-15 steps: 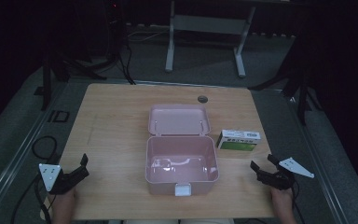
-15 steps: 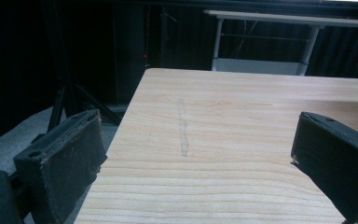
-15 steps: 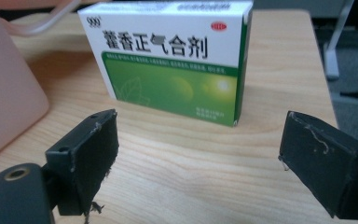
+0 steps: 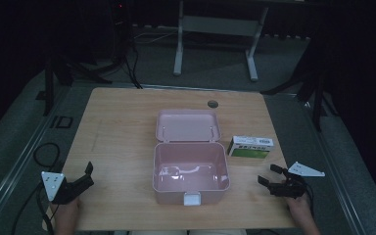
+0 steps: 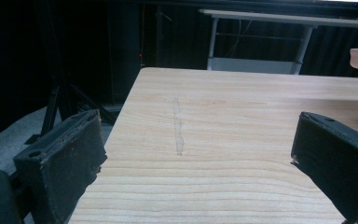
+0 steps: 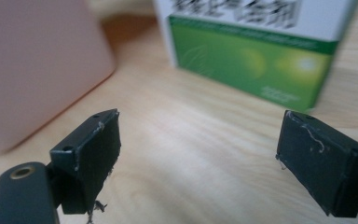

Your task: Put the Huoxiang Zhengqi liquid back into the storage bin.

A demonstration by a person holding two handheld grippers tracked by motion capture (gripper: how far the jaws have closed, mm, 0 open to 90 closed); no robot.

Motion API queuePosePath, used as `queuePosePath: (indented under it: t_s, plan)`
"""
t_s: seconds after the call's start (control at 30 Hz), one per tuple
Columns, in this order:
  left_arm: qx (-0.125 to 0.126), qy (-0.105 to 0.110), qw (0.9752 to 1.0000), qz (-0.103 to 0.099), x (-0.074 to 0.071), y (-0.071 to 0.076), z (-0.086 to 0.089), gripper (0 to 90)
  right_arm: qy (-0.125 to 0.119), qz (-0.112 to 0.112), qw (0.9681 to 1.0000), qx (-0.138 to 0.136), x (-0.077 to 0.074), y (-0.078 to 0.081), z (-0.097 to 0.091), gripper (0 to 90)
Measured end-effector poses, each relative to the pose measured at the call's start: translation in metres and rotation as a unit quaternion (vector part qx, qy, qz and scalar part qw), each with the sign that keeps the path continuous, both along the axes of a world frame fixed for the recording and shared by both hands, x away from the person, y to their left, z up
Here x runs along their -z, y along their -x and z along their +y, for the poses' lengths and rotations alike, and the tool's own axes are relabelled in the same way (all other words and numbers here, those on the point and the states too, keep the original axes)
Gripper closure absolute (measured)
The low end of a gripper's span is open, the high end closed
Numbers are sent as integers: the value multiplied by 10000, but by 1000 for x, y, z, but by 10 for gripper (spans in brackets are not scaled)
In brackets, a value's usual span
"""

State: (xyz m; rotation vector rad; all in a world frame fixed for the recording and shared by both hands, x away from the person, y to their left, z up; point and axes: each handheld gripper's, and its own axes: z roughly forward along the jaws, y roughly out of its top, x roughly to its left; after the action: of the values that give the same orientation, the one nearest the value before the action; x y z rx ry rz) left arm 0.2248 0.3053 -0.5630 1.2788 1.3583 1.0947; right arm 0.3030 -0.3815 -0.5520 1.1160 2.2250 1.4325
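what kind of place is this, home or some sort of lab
Most likely a lab or recording studio, not a home: a bare light wooden table stands alone amid black curtains, with cables on the grey floor and a white metal desk frame behind it.

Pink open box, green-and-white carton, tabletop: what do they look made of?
The pink open box with hinged lid looks like moulded plastic: rounded corners, soft sheen on its floor. The small green-and-white carton seems to be printed cardboard, with sharp folded edges and a slightly glossy face. The light wooden tabletop shows grain lines, matte; solid wood or veneer cannot be told.
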Motion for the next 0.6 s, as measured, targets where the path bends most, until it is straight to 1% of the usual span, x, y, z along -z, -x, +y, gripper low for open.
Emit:
queuePosePath:
  t_s: [0.03, 0.13, 0.17, 0.23, 0.27, 0.3, 0.33, 0.37, 0.4, 0.43, 0.47, 0.5, 0.53, 0.57, 0.6]
  plan:
    - [1, 9, 10000, 5, 0, 0, 0, 27, 94, 99, 9998, -124, -1, -2, 1, 131]
    - [19, 30, 10000, 7, 0, 0, 0, 27, 269, 260, 9984, -422, -6, -7, 3, 137]
    - [24, 34, 10000, 14, 0, 0, 0, 27, 357, 273, 9976, -519, -9, -8, 4, 137]
    - [56, 36, 10000, 18, 0, 0, 0, 27, 549, 316, 9948, -802, -14, -10, 7, 134]
    - [56, 36, 10000, 18, 0, 0, 0, 27, 549, 316, 9948, -802, -14, -10, 7, 134]
    - [65, 36, 10000, 24, 0, -1, 0, 27, 681, 335, 9930, -905, -16, -11, 9, 133]
    - [84, 40, 10000, 31, 0, -1, 0, 27, 885, 387, 9891, -1116, -19, -13, 12, 133]
    - [93, 33, 9999, 40, 0, -1, 0, 27, 1180, 533, 9820, -1376, -22, -14, 16, 132]
    - [93, 33, 9999, 40, 0, -1, 0, 27, 1309, 578, 9782, -1507, -23, -15, 18, 132]
    - [98, 30, 9999, 40, 0, -1, 0, 27, 1309, 578, 9782, -1507, -23, -15, 18, 132]
    - [91, 19, 10000, 26, 0, 0, 0, 27, 1712, 689, 9651, -1855, -27, -16, 24, 131]
    - [91, 19, 10000, 26, 0, 0, 0, 27, 1791, 699, 9627, -1904, -28, -16, 26, 131]
    - [101, 31, 9999, 32, 0, -1, 0, 27, 1791, 699, 9627, -1904, -28, -16, 26, 131]
    - [106, 33, 9999, 32, 0, -1, 0, 27, 2067, 777, 9514, -2146, -31, -16, 31, 131]
    - [110, 32, 9999, 27, 0, -1, 0, 27, 2067, 777, 9514, -2146, -31, -16, 31, 131]
